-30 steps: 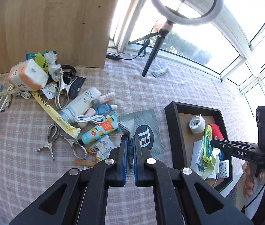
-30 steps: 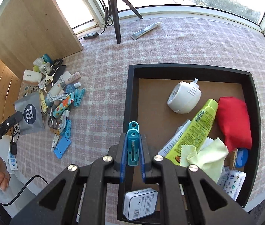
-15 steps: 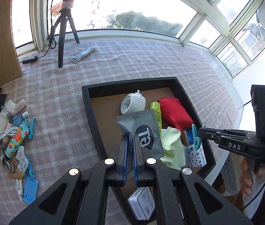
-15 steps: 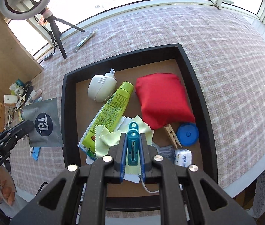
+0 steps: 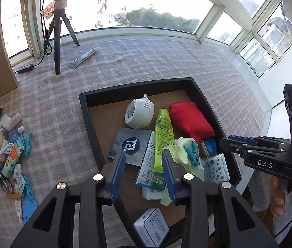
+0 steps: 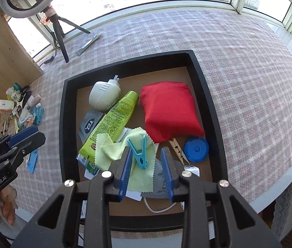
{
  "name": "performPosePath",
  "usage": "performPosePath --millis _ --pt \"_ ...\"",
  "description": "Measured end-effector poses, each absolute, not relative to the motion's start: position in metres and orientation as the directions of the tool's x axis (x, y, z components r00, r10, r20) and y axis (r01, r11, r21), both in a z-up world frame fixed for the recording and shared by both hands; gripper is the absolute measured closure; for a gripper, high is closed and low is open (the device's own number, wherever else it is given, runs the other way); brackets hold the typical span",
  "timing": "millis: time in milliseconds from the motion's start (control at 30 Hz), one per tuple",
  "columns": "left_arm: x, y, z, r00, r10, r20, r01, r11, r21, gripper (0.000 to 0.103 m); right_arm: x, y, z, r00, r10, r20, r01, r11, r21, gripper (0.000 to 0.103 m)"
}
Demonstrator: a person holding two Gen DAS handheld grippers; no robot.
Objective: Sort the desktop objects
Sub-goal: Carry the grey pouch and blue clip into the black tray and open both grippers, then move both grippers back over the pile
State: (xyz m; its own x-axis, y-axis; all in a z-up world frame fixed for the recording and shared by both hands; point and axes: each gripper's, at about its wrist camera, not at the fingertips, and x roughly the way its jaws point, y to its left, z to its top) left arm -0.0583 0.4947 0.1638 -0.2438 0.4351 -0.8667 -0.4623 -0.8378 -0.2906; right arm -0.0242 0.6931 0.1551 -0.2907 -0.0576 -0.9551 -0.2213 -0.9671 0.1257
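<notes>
Dropped from just-opened left hand-held gripper [image 5: 144,155], grey "Ta" pouch [image 5: 129,145] lies flat in black tray [image 5: 88,111].

You've got hard daylight through the windows [image 5: 146,6], blown out there. Tray [image 6: 206,95] interior sharp, short shadows. Heavy fisheye bending, dark vignetted corners.

Sunlit bay windows [image 5: 156,6]; wood panel [image 6: 3,62] left; checked tablecloth [image 6: 239,62].
</notes>
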Motion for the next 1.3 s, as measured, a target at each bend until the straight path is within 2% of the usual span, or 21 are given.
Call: performPosePath --millis 200,333,767,1067,1300 --pt "-0.063 0.471 0.16 -0.263 0.404 -0.876 -0.424 -0.864 -0.271 0.069 -0.038 0.674 0.153 -0.29 -0.083 -0.953 -0.176 -0.975 0.139 0.074" --pt "-0.068 0.445 0.158 -0.284 0.385 -0.878 -0.375 -0.888 -0.268 0.069 -0.048 0.657 0.153 -0.296 -0.099 -0.95 -0.142 -0.979 0.147 0.07" --pt "-0.097 0.319 0.146 -0.348 0.264 -0.899 -0.126 -0.964 -0.234 0.069 -0.092 0.557 0.149 -0.301 -0.158 -0.94 0.1 -0.986 0.134 0.07" --pt "-0.128 0.222 0.136 -0.372 0.181 -0.91 0.068 -0.973 -0.221 0.069 -0.132 0.484 0.138 -0.257 -0.208 -0.944 0.178 -0.97 0.166 0.07" --pt "-0.157 0.163 0.109 -0.342 0.162 -0.926 0.204 -0.949 -0.241 0.068 -0.17 0.439 0.109 -0.19 -0.251 -0.949 0.145 -0.963 0.226 0.07"
